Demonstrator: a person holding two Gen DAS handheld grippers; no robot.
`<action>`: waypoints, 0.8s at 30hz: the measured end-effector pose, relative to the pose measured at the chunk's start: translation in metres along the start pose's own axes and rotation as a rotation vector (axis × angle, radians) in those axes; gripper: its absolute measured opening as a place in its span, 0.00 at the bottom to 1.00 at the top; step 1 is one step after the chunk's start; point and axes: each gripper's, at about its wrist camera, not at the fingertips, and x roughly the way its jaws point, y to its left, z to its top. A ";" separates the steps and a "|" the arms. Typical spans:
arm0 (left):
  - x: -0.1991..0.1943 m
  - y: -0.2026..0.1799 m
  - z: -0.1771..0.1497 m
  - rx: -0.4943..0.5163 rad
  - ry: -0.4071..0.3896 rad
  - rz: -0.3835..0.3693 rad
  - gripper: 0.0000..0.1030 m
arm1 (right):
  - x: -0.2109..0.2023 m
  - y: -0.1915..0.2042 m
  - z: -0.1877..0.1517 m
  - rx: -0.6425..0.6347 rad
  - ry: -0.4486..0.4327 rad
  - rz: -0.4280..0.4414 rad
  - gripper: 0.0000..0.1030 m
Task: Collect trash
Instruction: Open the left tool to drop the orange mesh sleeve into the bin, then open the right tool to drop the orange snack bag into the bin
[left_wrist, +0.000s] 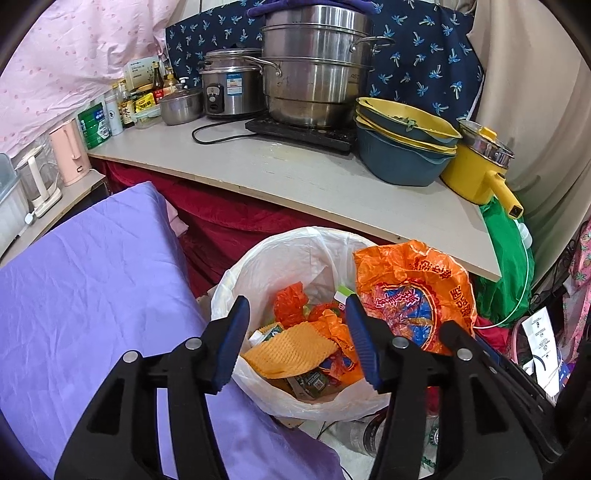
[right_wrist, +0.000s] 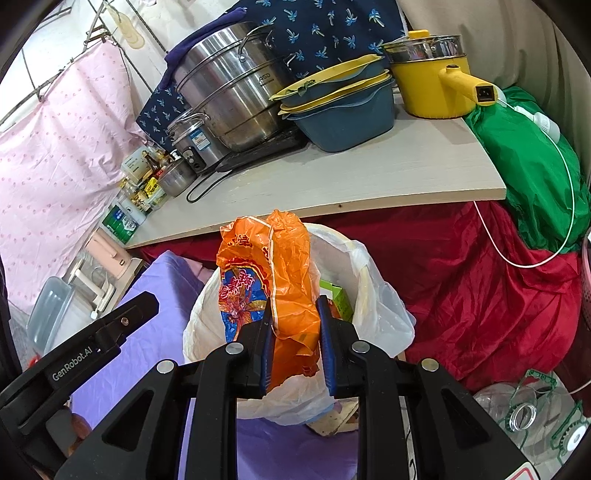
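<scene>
Crinkled orange plastic bag (right_wrist: 291, 295) sits pinched between the blue ribbed pads of the right claw (right_wrist: 295, 332), above the white-lined bin (right_wrist: 376, 295). Left claw (left_wrist: 295, 339) gapes empty over a ridged yellow foam sheet (left_wrist: 291, 350) inside.

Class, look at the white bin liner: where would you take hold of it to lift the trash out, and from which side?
Grip the white bin liner at its loose rim folded over the bin's edge, coming from above with a claw finger inside and one outside. The rim is slack and bunchable, and the left claw hangs open over it.
</scene>
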 end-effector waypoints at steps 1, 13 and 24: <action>-0.001 0.001 0.000 -0.002 -0.002 0.006 0.50 | 0.002 0.002 0.000 -0.005 0.002 0.005 0.20; -0.004 0.045 -0.004 -0.079 -0.005 0.085 0.50 | 0.017 0.032 0.006 -0.061 0.014 0.036 0.21; -0.010 0.069 -0.010 -0.115 -0.013 0.126 0.61 | 0.030 0.055 0.008 -0.090 0.008 0.036 0.42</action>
